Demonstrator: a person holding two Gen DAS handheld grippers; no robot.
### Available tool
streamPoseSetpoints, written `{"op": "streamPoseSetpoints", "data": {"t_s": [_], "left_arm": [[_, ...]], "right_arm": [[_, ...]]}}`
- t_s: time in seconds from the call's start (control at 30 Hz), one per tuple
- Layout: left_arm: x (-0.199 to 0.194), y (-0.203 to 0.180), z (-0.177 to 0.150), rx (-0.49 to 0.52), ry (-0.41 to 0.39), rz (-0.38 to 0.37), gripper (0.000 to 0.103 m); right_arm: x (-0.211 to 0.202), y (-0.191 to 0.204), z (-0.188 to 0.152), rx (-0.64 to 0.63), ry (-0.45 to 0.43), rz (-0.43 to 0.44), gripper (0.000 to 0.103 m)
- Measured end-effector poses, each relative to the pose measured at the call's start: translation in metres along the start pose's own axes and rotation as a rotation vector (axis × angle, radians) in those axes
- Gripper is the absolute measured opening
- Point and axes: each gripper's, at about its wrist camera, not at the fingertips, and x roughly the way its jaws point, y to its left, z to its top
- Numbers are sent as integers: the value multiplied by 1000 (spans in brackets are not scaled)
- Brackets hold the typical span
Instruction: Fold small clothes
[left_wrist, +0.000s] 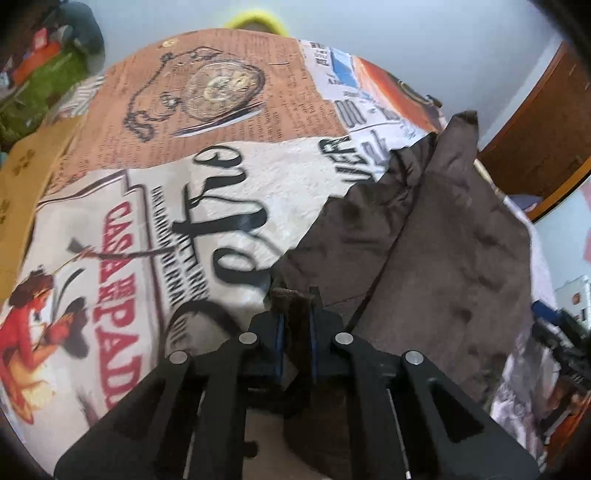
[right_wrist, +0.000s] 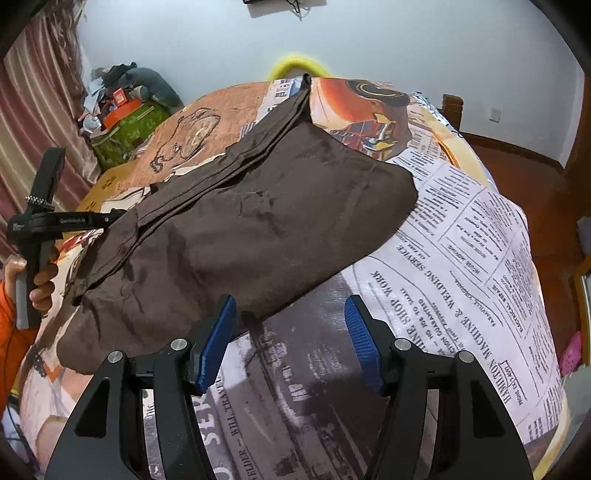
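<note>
While the left gripper (left_wrist: 295, 295) points down at the bed, its fingers (left_wrist: 277, 325) are pressed together on a folded edge of the brown garment (left_wrist: 424, 240), which spreads from there to the right and far side over the printed blanket (left_wrist: 147, 229). From the right wrist view, the right gripper (right_wrist: 290, 310) has its blue pads (right_wrist: 218, 332) well apart with nothing clamped; the garment's near edge lies just beyond the left pad, and a hand (right_wrist: 35, 280) at far left holds the other tool.
</note>
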Motion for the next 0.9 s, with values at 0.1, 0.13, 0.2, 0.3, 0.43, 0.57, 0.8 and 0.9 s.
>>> {"op": "streamPoseSetpoints", "data": {"t_s": [0.1,0.13,0.2,0.3,0.43,0.57,0.8,0.9], "left_arm": [[-11,10,-17,-20,9,15,8],[-16,14,-25,-25,11,16,7],[-25,18,-40,-26,22,37,7],[-38,18,-59,-26,33,55,6],[-53,13,-88,-40,71,43,6],[-66,-9,-118,-5,94,20,6],[-76,-48,-137,15,113,-51,6],[-84,-59,-142,34,103,-49,7]], "right_arm": [[-3,2,-1,5,4,9,57],[-4,3,-2,6,7,11,57],[-6,5,-4,7,12,16,57],[-10,9,-9,9,24,28,57],[-19,19,-16,-4,26,40,57],[-24,29,-24,-8,47,75,57],[-39,40,-34,-35,42,81,57],[-44,40,-38,-31,41,76,57]]}}
